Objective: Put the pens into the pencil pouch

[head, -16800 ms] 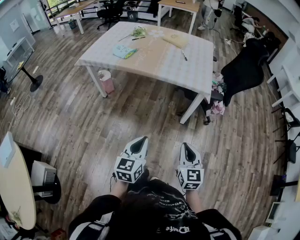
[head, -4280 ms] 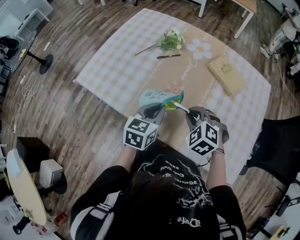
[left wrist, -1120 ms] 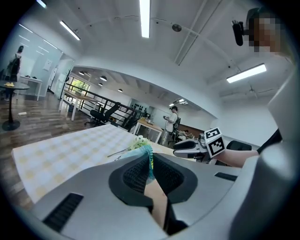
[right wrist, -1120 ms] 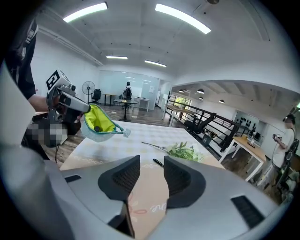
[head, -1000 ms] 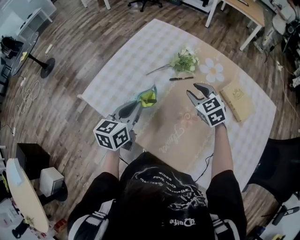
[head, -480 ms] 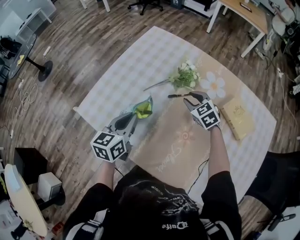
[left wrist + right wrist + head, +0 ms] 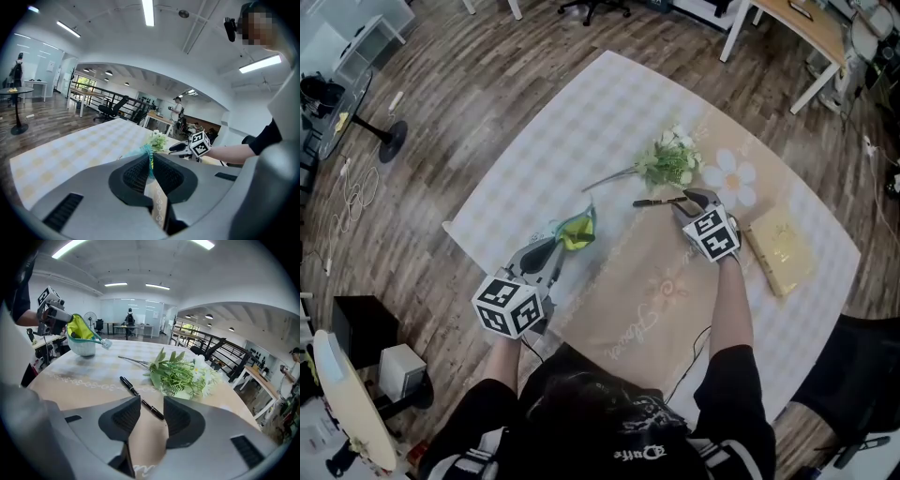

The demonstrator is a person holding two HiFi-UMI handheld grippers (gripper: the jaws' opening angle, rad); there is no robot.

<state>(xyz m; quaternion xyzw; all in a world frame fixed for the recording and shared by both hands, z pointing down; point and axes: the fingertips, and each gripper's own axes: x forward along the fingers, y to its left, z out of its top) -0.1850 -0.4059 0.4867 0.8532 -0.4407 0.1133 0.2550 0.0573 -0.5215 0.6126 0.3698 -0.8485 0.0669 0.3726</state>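
- The task is only partly done, judging by the layout: one pen (image 7: 656,201) lies on the table (image 7: 581,122), outside the pencil pouch (image 7: 577,230).
- The pouch is off the cloth, at about 9 o'clock from the pen and well apart from it. Its mouth gapes and shows yellow lining.
- Whether any pen is already inside cannot be told; none sticks out of the mouth.
- The left gripper (image 7: 555,246) has its jaws pinched together on the pouch's teal edge and holds it up.
- The right gripper (image 7: 690,196) has its jaws apart. The pen's near end lies between the tips, and the pads are not pressing on it.
- What seems left to do: close on the pen, carry it toward 9 o'clock to the pouch and slip it in.
- Count: one pen in sight, one pouch and two grippers.
- Also one bunch of artificial flowers (image 7: 670,164) at 12 o'clock from the pen.
- One tan book (image 7: 780,248) lies at about 4 o'clock from the right gripper.
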